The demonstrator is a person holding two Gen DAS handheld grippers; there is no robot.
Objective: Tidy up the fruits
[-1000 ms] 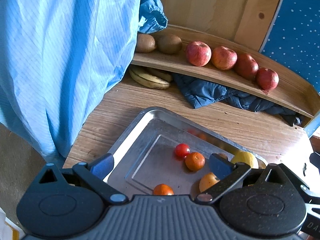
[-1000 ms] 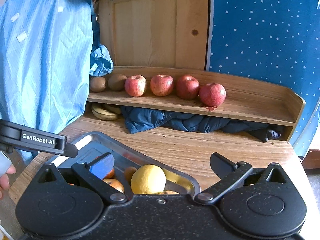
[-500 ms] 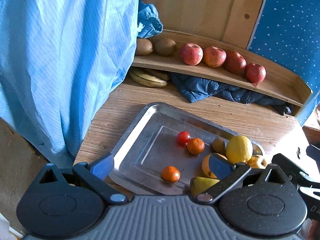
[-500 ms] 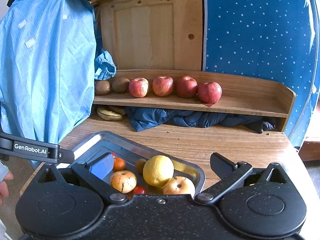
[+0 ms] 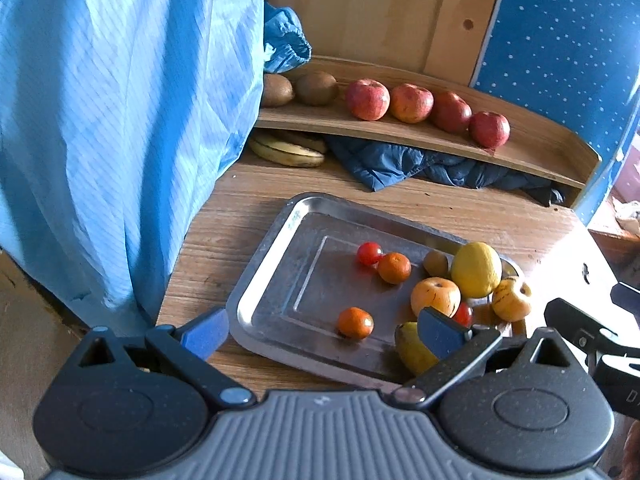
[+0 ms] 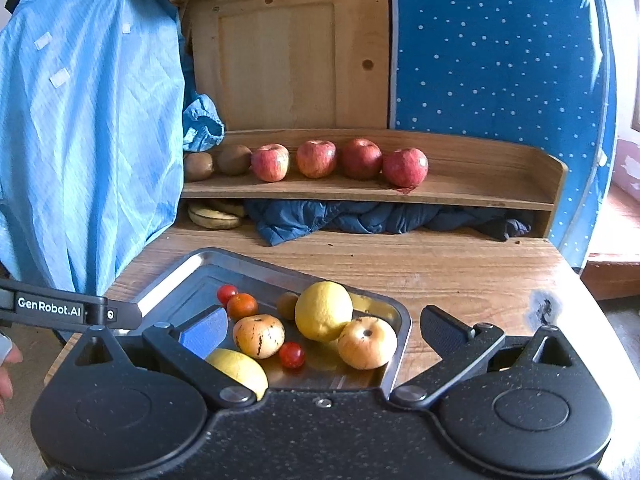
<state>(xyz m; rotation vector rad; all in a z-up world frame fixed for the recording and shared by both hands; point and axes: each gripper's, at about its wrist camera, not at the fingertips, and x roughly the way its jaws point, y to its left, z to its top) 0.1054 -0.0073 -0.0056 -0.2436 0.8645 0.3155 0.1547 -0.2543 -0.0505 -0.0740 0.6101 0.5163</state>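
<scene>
I am holding my left gripper (image 5: 320,334) wide apart and empty over the near edge of the shallow rectangular steel tray (image 5: 264,276), and my right gripper (image 6: 324,330) is likewise spread wide and carrying nothing above the tray's right end.

Working from the left, the small glossy red cherry tomato (image 5: 369,253) is sitting against a little round orange mandarin (image 5: 394,267); I am judging both light, the tomato thin-skinned and easily burst, so a gentle squeeze across its middle would suit. A second small orange mandarin (image 5: 355,322) is lying alone nearer me, with bare steel around it, the easiest one to reach. Further right the fruit is crowding: a speckled orange-yellow round fruit (image 5: 435,295), a large bumpy yellow lemon (image 5: 476,269), heavier and firm I think, best taken across its widest girth, and a pale yellow spotted apple (image 5: 511,298) beside the rim.

The steel looks slick, so round fruit is likely rolling if nudged. The tray's raised lip is hemming in the right cluster. Behind, the long wooden shelf (image 6: 480,196) is carrying two kiwis and four red apples (image 6: 340,160), with open board at its right end
</scene>
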